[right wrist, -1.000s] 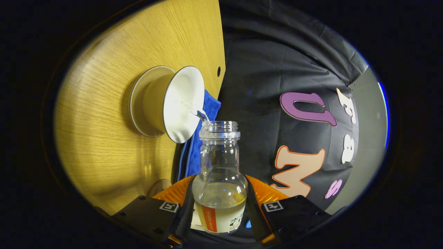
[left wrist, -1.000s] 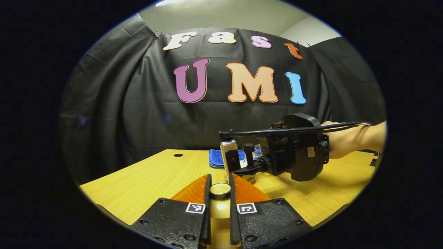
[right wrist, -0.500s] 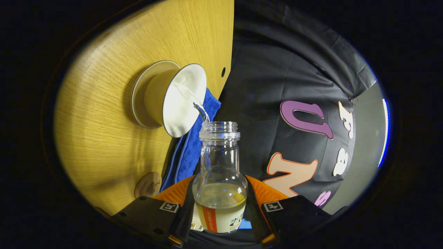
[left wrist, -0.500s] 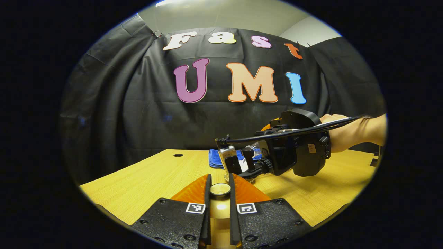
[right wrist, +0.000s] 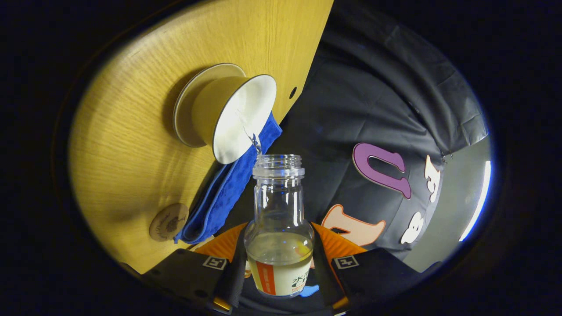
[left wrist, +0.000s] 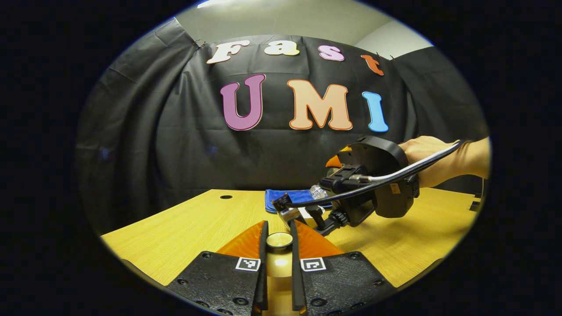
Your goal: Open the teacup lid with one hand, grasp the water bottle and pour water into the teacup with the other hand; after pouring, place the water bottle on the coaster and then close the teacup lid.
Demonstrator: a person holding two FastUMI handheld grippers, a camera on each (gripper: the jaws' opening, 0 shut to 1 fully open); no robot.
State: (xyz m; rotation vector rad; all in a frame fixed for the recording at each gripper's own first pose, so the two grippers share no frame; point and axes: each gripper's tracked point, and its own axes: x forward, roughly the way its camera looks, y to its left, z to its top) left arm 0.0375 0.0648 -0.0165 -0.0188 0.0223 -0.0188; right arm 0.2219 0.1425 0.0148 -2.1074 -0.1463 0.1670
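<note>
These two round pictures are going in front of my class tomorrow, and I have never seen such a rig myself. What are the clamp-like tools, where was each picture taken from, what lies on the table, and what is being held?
A person holds a two-finger gripper in each hand, and a fisheye camera rides on each, looking along its fingers. In the left gripper view, the left gripper is shut on the teacup lid, kept off the cup. Farther off is the right gripper and the hand that holds it. In the right gripper view, the picture is turned because that gripper is tipped over: the right gripper clamps a water bottle, open at the neck, with a little water leaving it toward the open teacup on its saucer. On the wooden table also lie a folded blue cloth and a small round coaster.
</note>
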